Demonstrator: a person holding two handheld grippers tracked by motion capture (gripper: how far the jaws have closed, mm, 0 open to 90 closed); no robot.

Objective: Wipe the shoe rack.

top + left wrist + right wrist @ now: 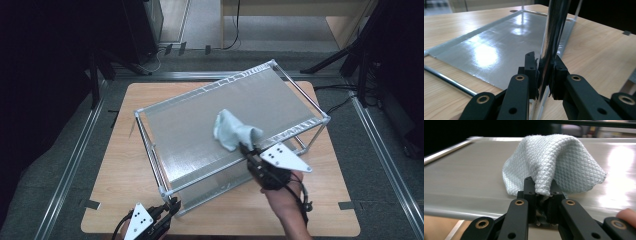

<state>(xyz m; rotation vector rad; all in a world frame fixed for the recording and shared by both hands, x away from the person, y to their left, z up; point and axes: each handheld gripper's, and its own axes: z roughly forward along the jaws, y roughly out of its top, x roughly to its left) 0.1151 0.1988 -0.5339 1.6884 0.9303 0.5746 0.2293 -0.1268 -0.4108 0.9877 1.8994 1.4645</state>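
A crumpled pale-blue waffle-weave cloth (pixel 234 130) lies on the top shelf of a two-tier chrome-framed metal rack (pixel 190 130), just ahead of the right claw (pixel 245 149); the rack's near corner post (pixel 551 37) stands between the left claw's (pixel 173 204) jaws.

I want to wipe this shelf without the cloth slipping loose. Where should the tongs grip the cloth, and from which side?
Grip the bunched fold at the cloth's near edge, coming from the shelf's front side, as the right tongs do now. Gathered layers give the jaws bulk there, and the rest drapes onto the shelf ahead.
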